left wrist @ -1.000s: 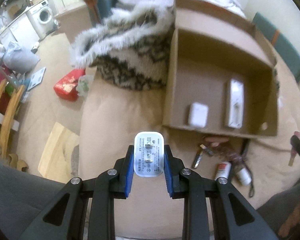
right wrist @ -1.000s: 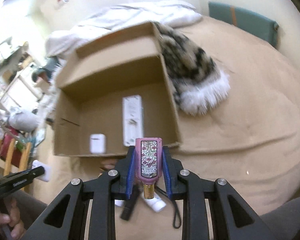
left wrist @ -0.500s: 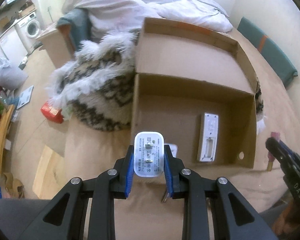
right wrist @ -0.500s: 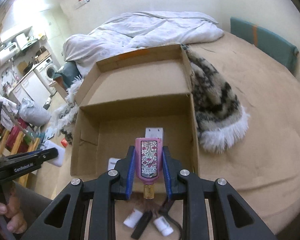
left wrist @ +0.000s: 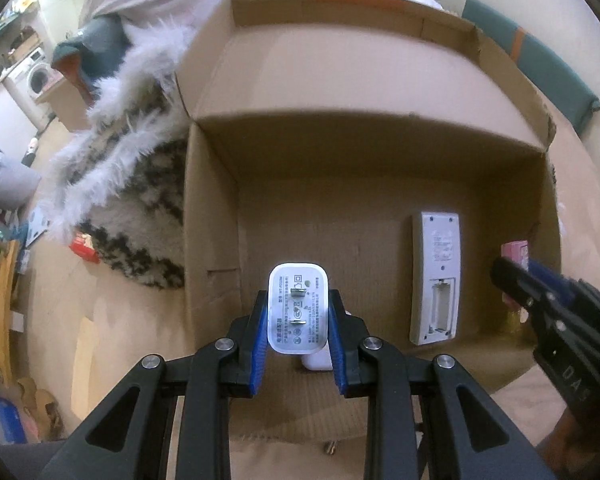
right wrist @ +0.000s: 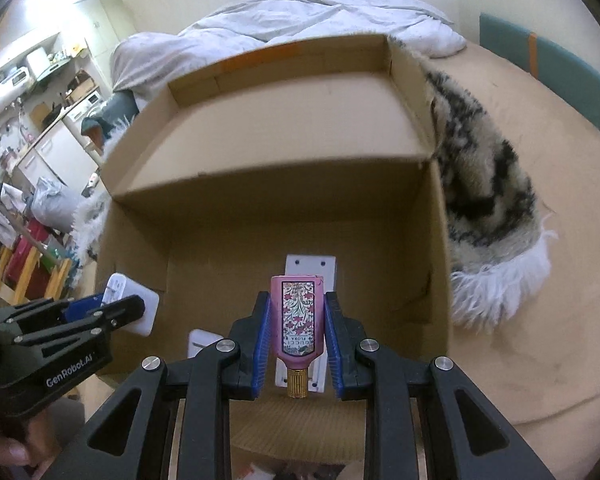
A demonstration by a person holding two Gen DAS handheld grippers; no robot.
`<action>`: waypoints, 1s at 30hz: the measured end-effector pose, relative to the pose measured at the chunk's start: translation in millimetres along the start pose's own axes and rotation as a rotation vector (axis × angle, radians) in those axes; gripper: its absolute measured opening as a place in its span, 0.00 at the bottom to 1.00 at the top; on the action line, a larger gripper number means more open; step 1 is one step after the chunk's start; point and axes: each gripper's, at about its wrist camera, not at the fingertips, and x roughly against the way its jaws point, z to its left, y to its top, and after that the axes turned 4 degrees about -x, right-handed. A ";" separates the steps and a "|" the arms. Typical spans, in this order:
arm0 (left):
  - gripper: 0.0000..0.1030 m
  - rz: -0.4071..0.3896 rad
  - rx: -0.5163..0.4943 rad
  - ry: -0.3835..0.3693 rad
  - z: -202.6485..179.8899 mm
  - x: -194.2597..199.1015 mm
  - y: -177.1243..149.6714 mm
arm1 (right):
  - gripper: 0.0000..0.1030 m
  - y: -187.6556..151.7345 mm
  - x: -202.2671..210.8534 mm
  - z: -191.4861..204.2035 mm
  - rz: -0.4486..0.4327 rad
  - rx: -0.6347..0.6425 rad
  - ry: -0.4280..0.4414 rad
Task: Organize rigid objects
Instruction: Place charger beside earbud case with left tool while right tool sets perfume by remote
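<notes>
An open cardboard box [left wrist: 216, 208] [right wrist: 436, 240] lies on the bed. My left gripper [left wrist: 298, 312] is shut on a white plug charger [left wrist: 298, 308] and holds it over the box's left near part; it also shows in the right wrist view [right wrist: 130, 306]. My right gripper [right wrist: 298, 320] is shut on a pink flowered perfume bottle [right wrist: 298, 320] with a gold cap, over the box's right near part; it also shows in the left wrist view [left wrist: 516, 254]. Inside the box lie a white remote [left wrist: 436, 276] [right wrist: 312, 266] face down and a small white block [left wrist: 318, 362] [right wrist: 202, 342].
A furry black-and-white blanket [left wrist: 136, 184] [right wrist: 488, 200] lies around the box's far sides. A white duvet [right wrist: 300, 12] is heaped behind. The tan bed sheet [right wrist: 540, 300] spreads to the right. The bed's left edge drops to a cluttered floor [left wrist: 12, 260].
Both grippers have moved forward and down over the box with their objects still held. The box fills both views now, and the small items lying before the box have dropped out of sight.
</notes>
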 end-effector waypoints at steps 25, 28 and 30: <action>0.23 0.026 0.025 -0.012 -2.3 -33.3 -3.9 | 0.26 -14.5 -61.6 0.6 0.220 -0.025 -0.016; 0.23 0.027 0.028 -0.009 -2.3 -33.4 -4.3 | 0.26 -13.6 -60.5 -0.2 0.215 -0.038 -0.005; 0.24 0.033 0.028 -0.011 -2.8 -33.8 -4.4 | 0.26 -10.9 -58.6 -0.8 0.200 -0.045 0.003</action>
